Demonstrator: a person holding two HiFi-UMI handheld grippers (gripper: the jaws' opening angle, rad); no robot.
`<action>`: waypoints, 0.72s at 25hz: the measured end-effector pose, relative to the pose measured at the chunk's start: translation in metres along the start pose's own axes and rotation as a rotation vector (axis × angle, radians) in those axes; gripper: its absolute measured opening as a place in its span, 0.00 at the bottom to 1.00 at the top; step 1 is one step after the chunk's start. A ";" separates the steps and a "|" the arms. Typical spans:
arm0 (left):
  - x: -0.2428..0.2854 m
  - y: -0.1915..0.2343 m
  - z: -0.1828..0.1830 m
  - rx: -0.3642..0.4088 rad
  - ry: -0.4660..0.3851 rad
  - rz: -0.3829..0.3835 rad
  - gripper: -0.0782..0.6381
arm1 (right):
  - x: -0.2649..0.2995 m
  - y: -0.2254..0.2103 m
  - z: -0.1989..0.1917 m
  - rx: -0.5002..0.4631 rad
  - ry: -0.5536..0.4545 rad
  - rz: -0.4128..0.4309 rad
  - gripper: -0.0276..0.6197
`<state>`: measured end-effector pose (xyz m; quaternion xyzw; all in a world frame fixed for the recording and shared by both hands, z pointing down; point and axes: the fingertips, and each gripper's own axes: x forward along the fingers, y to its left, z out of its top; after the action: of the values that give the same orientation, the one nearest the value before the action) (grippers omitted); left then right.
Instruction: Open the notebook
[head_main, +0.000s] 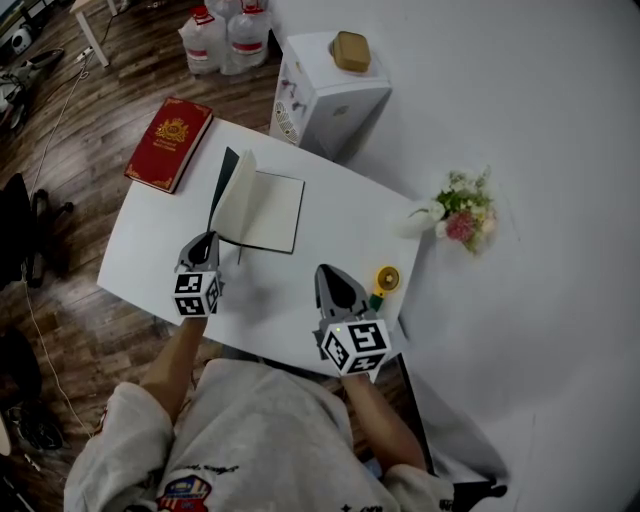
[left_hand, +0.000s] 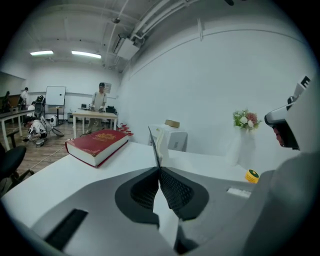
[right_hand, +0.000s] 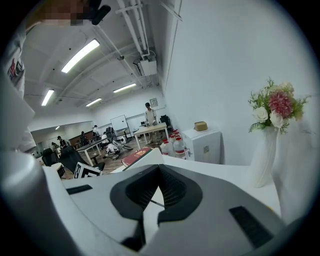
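Notebook (head_main: 270, 212) lies half open, pages upright (dark cover), left gripper (head_main: 207, 238) and right gripper (head_main: 328, 272) both closed.

At the bottom of the head view, the person wears a pale grey sweatshirt (head_main: 262, 430) with loose sleeves (head_main: 125, 430) ending near the elbows. A red-and-blue printed patch (head_main: 186, 492) sits by the lower edge. The left gripper (head_main: 207, 240), left of centre, and the right gripper (head_main: 326, 272), at centre, are both grey. Each carries a white cube (head_main: 197, 293) with black square markers. In the gripper views, the jaws are dark and cross-hatched inside, and are set in a smooth grey shell (left_hand: 100, 200) with dark rectangular slots (left_hand: 65, 229).
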<state>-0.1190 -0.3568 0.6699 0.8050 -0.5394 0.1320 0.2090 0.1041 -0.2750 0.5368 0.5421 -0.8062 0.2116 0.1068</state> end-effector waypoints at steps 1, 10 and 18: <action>0.000 0.004 -0.001 -0.026 0.000 0.006 0.13 | 0.001 0.001 0.000 -0.001 0.001 0.001 0.04; 0.002 0.040 -0.018 -0.309 -0.003 0.037 0.13 | 0.006 0.003 -0.003 -0.004 0.015 0.007 0.04; 0.008 0.065 -0.037 -0.452 0.016 0.033 0.13 | 0.010 0.005 -0.005 -0.002 0.023 0.011 0.04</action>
<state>-0.1758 -0.3671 0.7188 0.7278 -0.5667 0.0175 0.3859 0.0956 -0.2798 0.5441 0.5349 -0.8083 0.2174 0.1153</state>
